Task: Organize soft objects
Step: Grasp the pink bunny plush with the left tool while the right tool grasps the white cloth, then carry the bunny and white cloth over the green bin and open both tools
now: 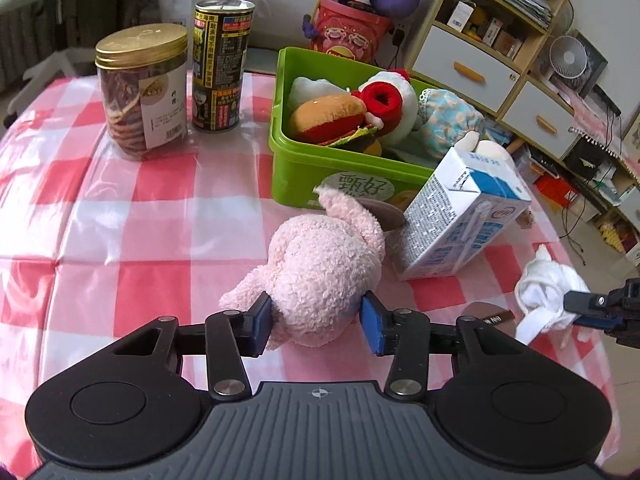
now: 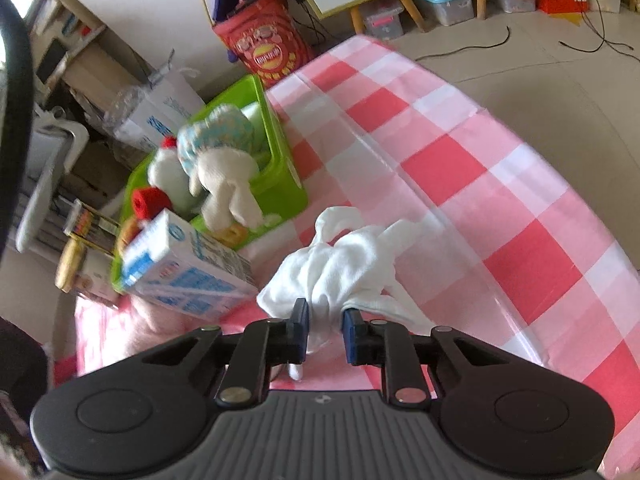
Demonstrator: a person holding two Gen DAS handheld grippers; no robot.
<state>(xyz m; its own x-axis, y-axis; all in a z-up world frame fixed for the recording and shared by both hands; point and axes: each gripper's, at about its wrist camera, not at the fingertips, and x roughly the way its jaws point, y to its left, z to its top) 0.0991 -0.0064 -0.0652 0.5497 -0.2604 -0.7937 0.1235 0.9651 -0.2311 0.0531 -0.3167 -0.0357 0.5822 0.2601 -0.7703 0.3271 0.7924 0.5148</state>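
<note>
My left gripper (image 1: 316,316) is shut on a pink plush toy (image 1: 320,264) that lies on the checked tablecloth in front of a green bin (image 1: 304,168). The bin holds a plush burger (image 1: 332,116), a white plush with a red part (image 1: 384,100) and a blue patterned soft toy (image 1: 448,120). My right gripper (image 2: 326,330) is shut on a crumpled white cloth (image 2: 340,264), held over the table. The cloth (image 1: 540,292) and right gripper (image 1: 596,308) also show at the right of the left wrist view. The bin (image 2: 280,184) shows upper left in the right wrist view.
A milk carton (image 1: 460,224) leans against the bin's front right corner, also in the right wrist view (image 2: 188,268). A cookie jar (image 1: 142,88) and a black can (image 1: 220,64) stand at the far left. Shelves and a red bucket (image 1: 352,32) stand beyond the table (image 2: 500,184).
</note>
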